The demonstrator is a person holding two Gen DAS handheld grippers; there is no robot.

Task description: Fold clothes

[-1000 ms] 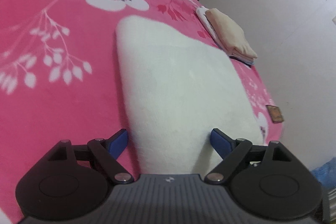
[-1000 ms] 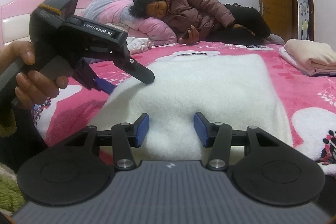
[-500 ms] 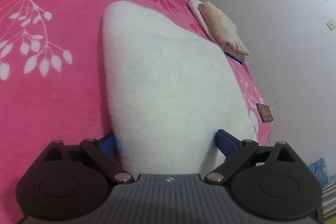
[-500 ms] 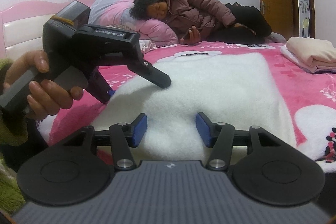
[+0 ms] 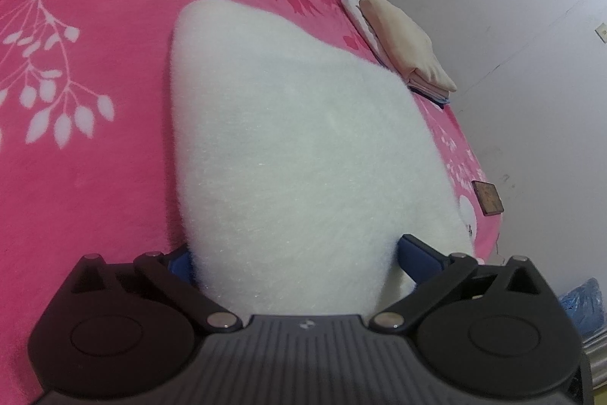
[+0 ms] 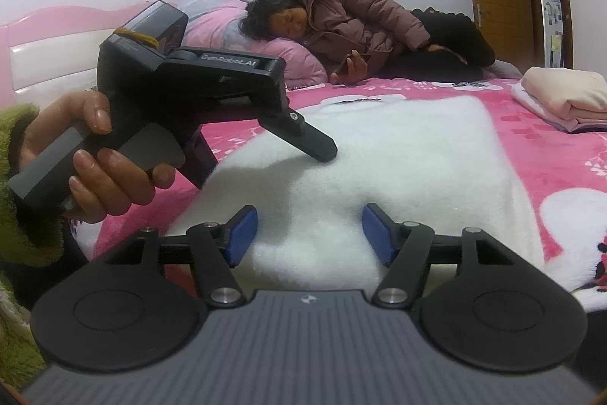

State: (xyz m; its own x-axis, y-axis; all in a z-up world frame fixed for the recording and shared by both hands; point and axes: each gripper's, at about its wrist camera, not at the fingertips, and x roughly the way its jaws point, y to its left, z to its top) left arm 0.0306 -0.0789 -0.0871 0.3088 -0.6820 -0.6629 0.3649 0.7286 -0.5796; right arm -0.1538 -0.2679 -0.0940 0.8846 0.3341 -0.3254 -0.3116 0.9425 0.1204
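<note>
A white fluffy garment (image 5: pixel 296 139) lies folded flat on the pink flowered bedspread (image 5: pixel 83 139). My left gripper (image 5: pixel 297 259) straddles its near end, jaws very wide and still opening, with the fleece between the blue pads. In the right wrist view a hand holds that left gripper, and one of its fingers (image 6: pixel 315 143) hovers over the garment (image 6: pixel 398 158), casting a shadow. My right gripper (image 6: pixel 309 234) sits at the garment's front edge. Its jaws are opening too, with fleece between the pads and a gap on each side.
A stack of folded clothes (image 5: pixel 406 52) (image 6: pixel 565 97) rests at the bed's right edge by the wall. A person (image 6: pixel 341 25) lies at the head of the bed. A small brown square (image 5: pixel 487 197) sits near the bed's corner, and a blue bag (image 5: pixel 584 306) on the floor.
The left gripper has come lower and further over the garment's end, and its jaws have spread wider. The right gripper's jaws have widened; it has stayed in place.
</note>
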